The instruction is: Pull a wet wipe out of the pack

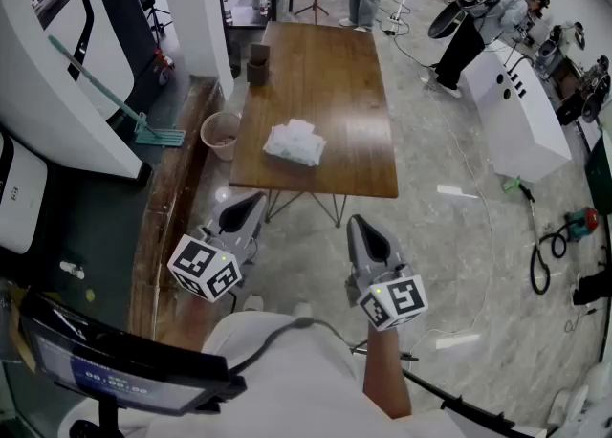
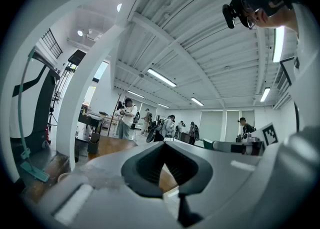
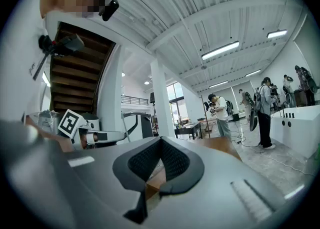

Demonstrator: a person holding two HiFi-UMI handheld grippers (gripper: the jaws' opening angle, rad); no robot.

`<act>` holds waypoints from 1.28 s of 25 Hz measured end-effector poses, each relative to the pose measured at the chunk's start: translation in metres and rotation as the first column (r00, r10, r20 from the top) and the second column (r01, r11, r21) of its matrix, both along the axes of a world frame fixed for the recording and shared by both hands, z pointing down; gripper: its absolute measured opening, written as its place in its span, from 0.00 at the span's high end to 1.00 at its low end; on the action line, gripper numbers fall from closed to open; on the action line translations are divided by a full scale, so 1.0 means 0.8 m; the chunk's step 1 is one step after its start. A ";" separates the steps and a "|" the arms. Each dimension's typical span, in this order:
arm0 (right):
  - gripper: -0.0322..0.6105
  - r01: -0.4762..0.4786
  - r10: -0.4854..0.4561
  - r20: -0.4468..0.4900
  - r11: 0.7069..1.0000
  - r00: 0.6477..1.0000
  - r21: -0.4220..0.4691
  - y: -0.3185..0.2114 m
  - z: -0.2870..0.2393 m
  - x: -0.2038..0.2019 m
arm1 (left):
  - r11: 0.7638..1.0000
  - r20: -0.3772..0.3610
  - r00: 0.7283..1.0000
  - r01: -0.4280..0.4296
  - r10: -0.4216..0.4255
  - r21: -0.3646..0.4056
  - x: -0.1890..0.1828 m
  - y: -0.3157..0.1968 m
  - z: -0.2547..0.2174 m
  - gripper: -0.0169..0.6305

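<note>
The white wet wipe pack [image 1: 295, 142] lies on the near half of a wooden table [image 1: 335, 73], a little left of its middle. Both grippers hang level in front of the table's near edge, well short of the pack. My left gripper [image 1: 254, 201] is on the left with its jaws together and nothing between them. My right gripper [image 1: 357, 223] is on the right, also shut and empty. In the left gripper view the left gripper [image 2: 165, 165] points over the table top [image 2: 107, 145]. In the right gripper view the right gripper [image 3: 161, 160] faces the table [image 3: 220, 145]. Neither gripper view shows the pack.
A small dark box [image 1: 257, 61] stands at the table's far left. A round bin [image 1: 221, 134] and a green floor mop [image 1: 143, 125] are left of the table, beside a wooden step [image 1: 172, 207]. A white cabinet [image 1: 516, 116], floor cables and several people are farther off.
</note>
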State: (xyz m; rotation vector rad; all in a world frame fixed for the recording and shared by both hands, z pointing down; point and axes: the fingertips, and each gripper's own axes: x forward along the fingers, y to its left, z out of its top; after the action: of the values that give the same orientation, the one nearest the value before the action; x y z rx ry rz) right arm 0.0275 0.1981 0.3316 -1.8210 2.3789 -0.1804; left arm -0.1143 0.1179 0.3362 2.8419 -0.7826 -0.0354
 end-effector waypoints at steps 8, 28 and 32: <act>0.95 0.038 -0.038 0.006 0.999 0.999 -0.015 0.008 0.003 0.023 | 1.000 0.011 1.000 0.014 -0.014 -0.026 0.024 0.008 0.004 0.97; 0.94 0.126 -0.120 0.101 0.990 0.988 -0.056 0.044 0.034 0.084 | 0.993 0.039 0.995 0.090 -0.088 -0.072 0.059 0.057 0.028 0.97; 0.94 0.153 -0.146 0.102 0.986 0.984 -0.062 0.046 0.039 0.081 | 0.993 0.057 0.996 0.078 -0.073 -0.085 0.069 0.059 0.037 0.97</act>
State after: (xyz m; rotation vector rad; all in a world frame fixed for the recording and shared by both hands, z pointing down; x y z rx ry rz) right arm 0.0922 0.2350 0.3632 -1.6206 2.4698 -0.3643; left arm -0.0593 0.1647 0.3657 2.7405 -0.8800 0.0628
